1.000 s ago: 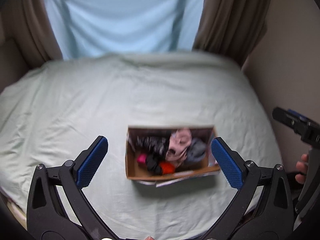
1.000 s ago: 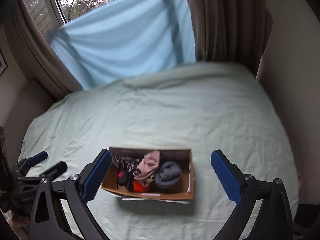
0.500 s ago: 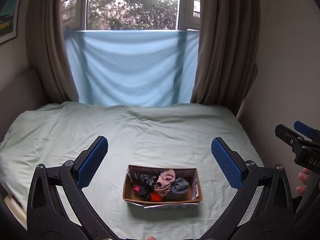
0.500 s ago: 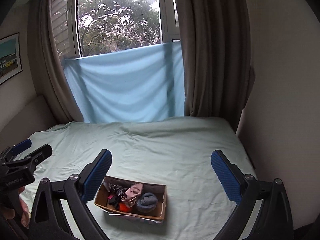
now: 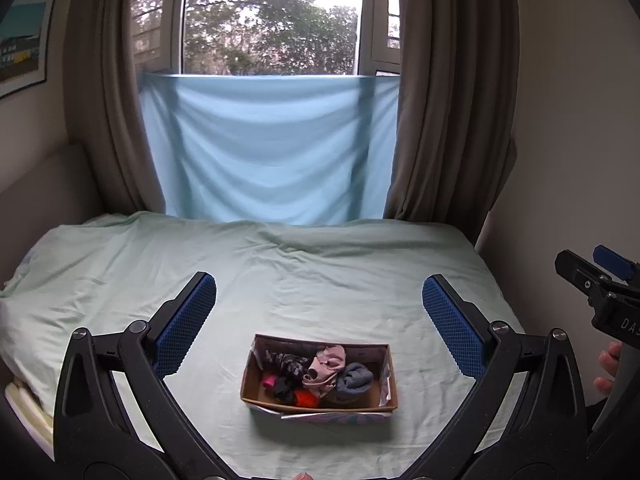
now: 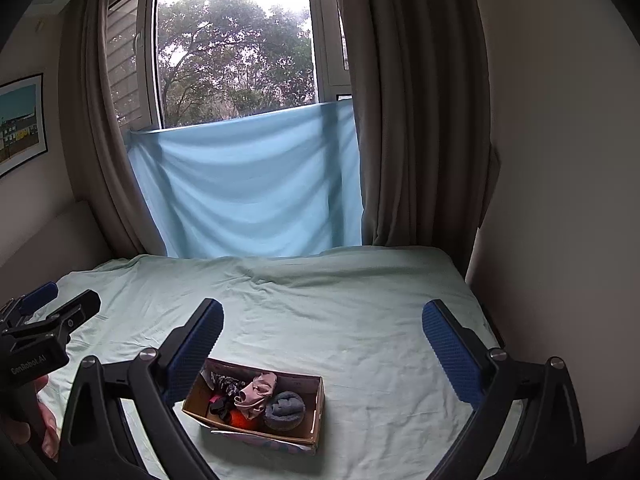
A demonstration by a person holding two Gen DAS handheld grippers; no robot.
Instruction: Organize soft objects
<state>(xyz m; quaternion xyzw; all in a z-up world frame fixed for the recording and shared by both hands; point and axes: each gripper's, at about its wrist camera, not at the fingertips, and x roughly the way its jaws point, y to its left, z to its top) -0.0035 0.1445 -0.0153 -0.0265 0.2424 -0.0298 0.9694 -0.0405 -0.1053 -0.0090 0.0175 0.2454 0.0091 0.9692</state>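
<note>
A small cardboard box [image 5: 385, 394] sits on the bed near its front edge; it also shows in the right wrist view [image 6: 318, 408]. Inside lie soft items: a pink cloth [image 5: 326, 366], a rolled grey sock [image 5: 354, 376], a patterned dark piece [image 5: 286, 362], and small black, magenta and orange pieces [image 5: 306, 399]. My left gripper [image 5: 320, 324] is open and empty, held above and behind the box. My right gripper [image 6: 322, 354] is open and empty, to the right of the box. Each gripper shows at the edge of the other's view.
The bed [image 5: 320, 272] has a wrinkled pale green sheet. A light blue cloth [image 5: 268, 148] hangs over the window, between brown curtains [image 5: 448, 100]. A wall [image 6: 560, 200] runs along the bed's right side. A picture [image 5: 22, 40] hangs on the left wall.
Both grippers have pulled back and tilted up from the box. The box now looks smaller and lower in both views, and the window has come into sight. Both stay open.
</note>
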